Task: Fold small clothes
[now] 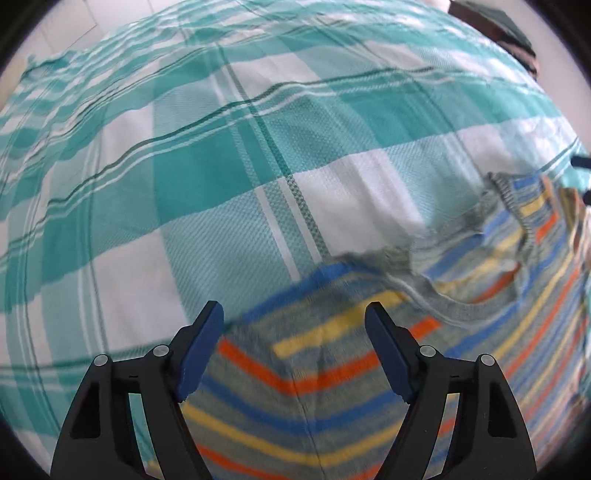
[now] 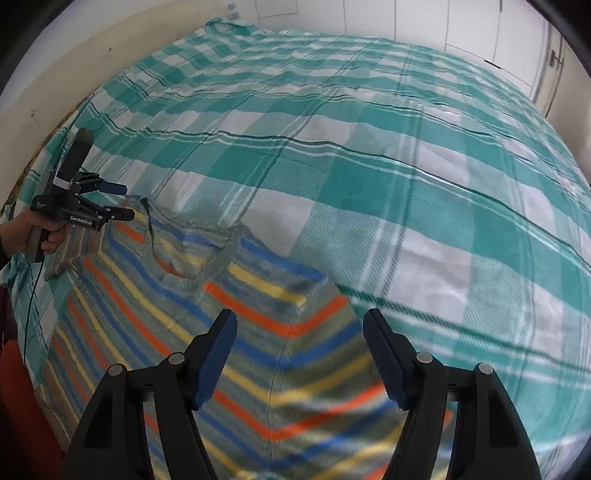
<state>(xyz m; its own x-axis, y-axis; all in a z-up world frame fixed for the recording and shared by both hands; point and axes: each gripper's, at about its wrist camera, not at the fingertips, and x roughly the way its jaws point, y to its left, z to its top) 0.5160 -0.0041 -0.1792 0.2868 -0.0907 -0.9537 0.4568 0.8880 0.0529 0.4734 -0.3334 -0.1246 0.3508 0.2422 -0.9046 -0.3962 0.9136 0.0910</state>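
striped knitwear, a small sweater banded in grey, blue, yellow and orange, is seen lying on a teal-and-white checked bedspread, at the near left of the bed in the right wrist view. its neckline is seen pointing toward the far side. whether either shoulder has been turned in cannot be told; no finished fold is visible, so the folding is judged barely begun, with most of it left.

the right gripper is held low over the near right shoulder, jaws spread wide, nothing between them. the left gripper is poised over the other shoulder, jaws likewise wide and empty; in the right wrist view it is seen at the sweater's far left corner, held in a hand. white cupboards are seen beyond the bed.
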